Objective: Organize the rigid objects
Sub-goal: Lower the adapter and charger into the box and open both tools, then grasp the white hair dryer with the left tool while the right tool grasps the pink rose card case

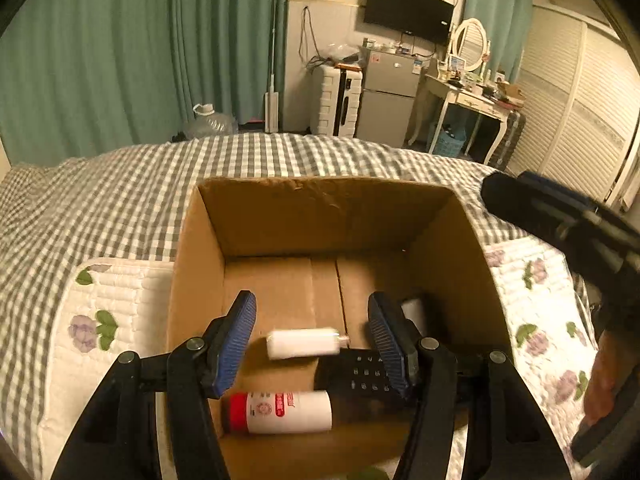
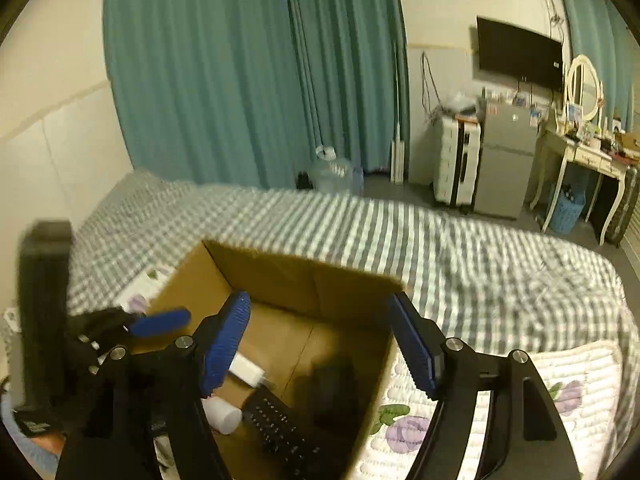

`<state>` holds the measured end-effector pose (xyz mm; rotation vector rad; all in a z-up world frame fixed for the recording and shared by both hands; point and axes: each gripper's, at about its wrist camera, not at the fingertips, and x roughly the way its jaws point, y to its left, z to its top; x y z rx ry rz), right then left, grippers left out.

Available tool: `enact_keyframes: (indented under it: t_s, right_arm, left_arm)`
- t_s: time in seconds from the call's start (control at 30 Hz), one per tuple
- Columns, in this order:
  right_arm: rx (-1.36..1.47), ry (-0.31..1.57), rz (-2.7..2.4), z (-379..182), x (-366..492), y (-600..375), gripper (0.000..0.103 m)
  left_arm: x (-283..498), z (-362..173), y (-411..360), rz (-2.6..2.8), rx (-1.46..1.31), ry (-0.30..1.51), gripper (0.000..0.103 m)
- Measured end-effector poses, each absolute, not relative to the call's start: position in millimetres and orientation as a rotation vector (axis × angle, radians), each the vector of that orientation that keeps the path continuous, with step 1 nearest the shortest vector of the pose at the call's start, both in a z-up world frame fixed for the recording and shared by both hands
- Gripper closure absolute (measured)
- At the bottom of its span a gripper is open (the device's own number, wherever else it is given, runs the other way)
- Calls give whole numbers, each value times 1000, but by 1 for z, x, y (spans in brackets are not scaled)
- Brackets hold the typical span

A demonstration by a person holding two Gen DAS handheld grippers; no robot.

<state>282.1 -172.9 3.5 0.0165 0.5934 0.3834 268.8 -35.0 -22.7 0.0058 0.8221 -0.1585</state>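
Nearest my open, empty left tongs (image 1: 312, 340), a small white plastic adapter (image 1: 303, 343) lies crosswise between the jaws inside the brown cardboard box (image 1: 320, 216), while my right tongs (image 2: 320, 344) hover wide and empty.

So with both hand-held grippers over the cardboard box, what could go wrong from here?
1. The small white plug-like piece looks blurred between the left hand-held gripper's open jaws, likely dropping; it may hit the black remote control.
2. The white bottle with a red cap lies on its side and could roll.
3. The right hand-held gripper straddles the brown cardboard box's wall and might snag it.
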Motion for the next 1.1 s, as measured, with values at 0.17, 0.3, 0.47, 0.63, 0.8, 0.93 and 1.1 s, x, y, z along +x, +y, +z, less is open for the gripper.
enact_keyframes:
  t_s: [0.17, 0.3, 0.47, 0.63, 0.8, 0.93, 1.1]
  right_arm:
    - [-19, 570, 357, 33, 246, -180, 23]
    - [-41, 558, 343, 49, 205, -188, 14]
    - [-67, 560, 324, 51, 162, -191, 9]
    - [-91, 580, 318, 40, 128, -185, 5]
    - [-122, 599, 318, 15, 106, -171, 2]
    - [-131, 650, 329, -15, 101, -158, 2]
    - [-190, 730, 347, -62, 108, -137, 2]
  left_arm:
    - [229, 4, -29, -156, -5, 785, 36]
    - [190, 22, -17, -150, -26, 771, 33]
    - [151, 32, -9, -117, 5, 751, 31]
    - [119, 26, 3, -100, 11, 733, 29]
    - [99, 2, 15, -69, 20, 734, 28]
    - [96, -29, 26, -53, 6, 768, 28]
    - [104, -73, 32, -21, 18, 854, 28]
